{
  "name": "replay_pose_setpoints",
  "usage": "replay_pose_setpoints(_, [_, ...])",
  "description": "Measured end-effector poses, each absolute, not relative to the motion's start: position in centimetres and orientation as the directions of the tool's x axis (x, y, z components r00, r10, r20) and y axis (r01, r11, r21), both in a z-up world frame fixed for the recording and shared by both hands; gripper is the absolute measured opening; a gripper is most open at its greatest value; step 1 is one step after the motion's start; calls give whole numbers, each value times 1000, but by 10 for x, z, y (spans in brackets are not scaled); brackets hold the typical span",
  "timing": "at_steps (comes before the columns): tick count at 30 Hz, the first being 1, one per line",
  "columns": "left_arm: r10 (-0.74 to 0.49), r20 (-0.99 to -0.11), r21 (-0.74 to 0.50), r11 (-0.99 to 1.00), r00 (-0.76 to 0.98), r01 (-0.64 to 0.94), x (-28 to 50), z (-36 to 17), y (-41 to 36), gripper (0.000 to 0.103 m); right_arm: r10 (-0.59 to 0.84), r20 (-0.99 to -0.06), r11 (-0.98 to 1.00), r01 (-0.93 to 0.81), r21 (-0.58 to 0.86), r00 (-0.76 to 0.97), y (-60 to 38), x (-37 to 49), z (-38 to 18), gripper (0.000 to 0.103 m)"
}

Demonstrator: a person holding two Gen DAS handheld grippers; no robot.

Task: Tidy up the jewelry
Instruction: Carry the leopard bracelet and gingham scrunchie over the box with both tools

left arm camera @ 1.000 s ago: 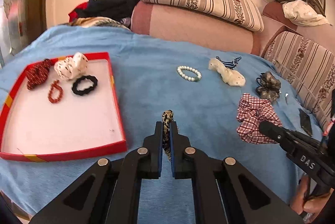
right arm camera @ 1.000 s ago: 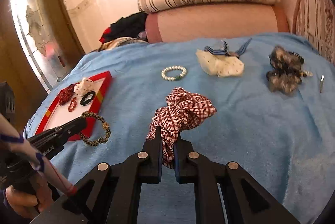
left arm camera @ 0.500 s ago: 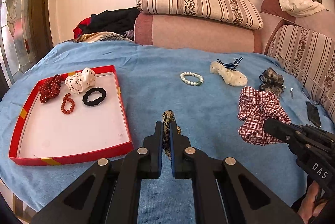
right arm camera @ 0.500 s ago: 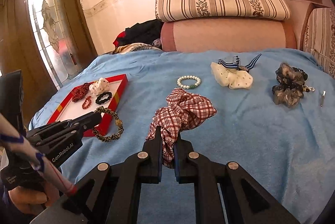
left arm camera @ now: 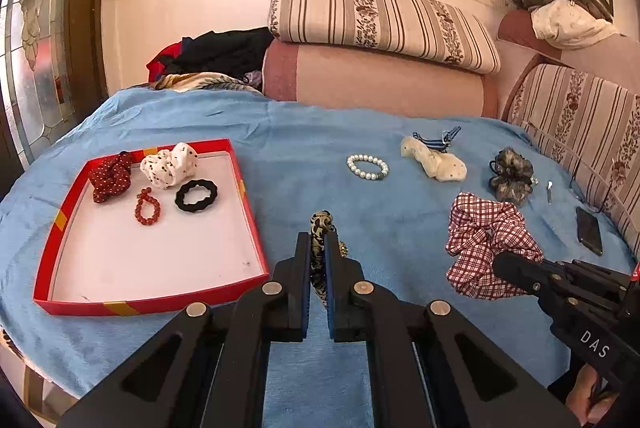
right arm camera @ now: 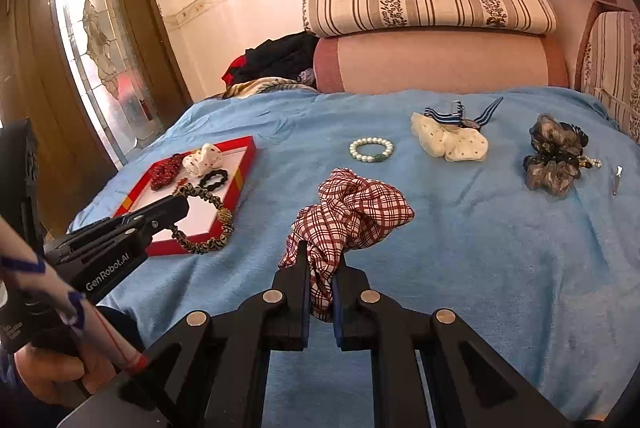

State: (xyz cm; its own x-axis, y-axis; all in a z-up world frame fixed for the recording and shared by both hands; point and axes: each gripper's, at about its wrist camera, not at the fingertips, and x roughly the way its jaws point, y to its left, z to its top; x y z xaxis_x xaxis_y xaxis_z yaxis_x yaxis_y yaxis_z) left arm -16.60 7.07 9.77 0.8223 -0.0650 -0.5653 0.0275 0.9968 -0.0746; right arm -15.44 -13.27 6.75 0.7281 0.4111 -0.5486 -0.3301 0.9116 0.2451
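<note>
My left gripper (left arm camera: 317,248) is shut on a leopard-print hair band (left arm camera: 320,228), held above the blue cloth just right of the red tray (left arm camera: 252,228); the band also shows in the right wrist view (right arm camera: 208,220). My right gripper (right arm camera: 322,260) is shut on a red plaid scrunchie (right arm camera: 352,212), lifted off the cloth; it also shows in the left wrist view (left arm camera: 484,236). The tray holds a red dotted scrunchie (left arm camera: 111,176), a white dotted scrunchie (left arm camera: 170,164), a red bead bracelet (left arm camera: 147,208) and a black hair tie (left arm camera: 196,194).
On the blue cloth (left arm camera: 304,156) lie a pearl bracelet (left arm camera: 367,167), a cream scrunchie with a striped ribbon (left arm camera: 434,160), a grey scrunchie (left arm camera: 512,176), a small clip (left arm camera: 550,188) and a phone (left arm camera: 589,230). Sofa cushions (left arm camera: 380,16) and clothes (left arm camera: 224,52) lie behind.
Both grippers have risen and drawn back from the cloth, each keeping hold of its item. The left gripper with the leopard band now sits nearer the tray's right edge.
</note>
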Motion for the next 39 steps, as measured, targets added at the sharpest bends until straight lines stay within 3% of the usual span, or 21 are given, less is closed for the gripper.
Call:
replay_pose_setpoints(14, [-33, -533, -165, 984, 846, -65, -169, 117, 126, 6, 464, -544, 883, -419, 213, 700, -92, -154, 90, 9])
replay_pose_setpoints(22, [46, -518, -229, 955, 854, -190, -170, 127, 190, 6, 506, -533, 855, -477, 204, 678, -61, -147, 105, 9])
replay_pose_setpoints(34, [115, -543, -343, 874, 832, -345, -173, 124, 285, 6, 615, -530, 763, -612, 210, 584, 9, -125, 125, 9])
replay_pose_setpoints(39, [81, -584, -368, 860, 807, -353, -160, 115, 308, 6, 642, -557, 728, -648, 225, 527, 47, -104, 118, 9])
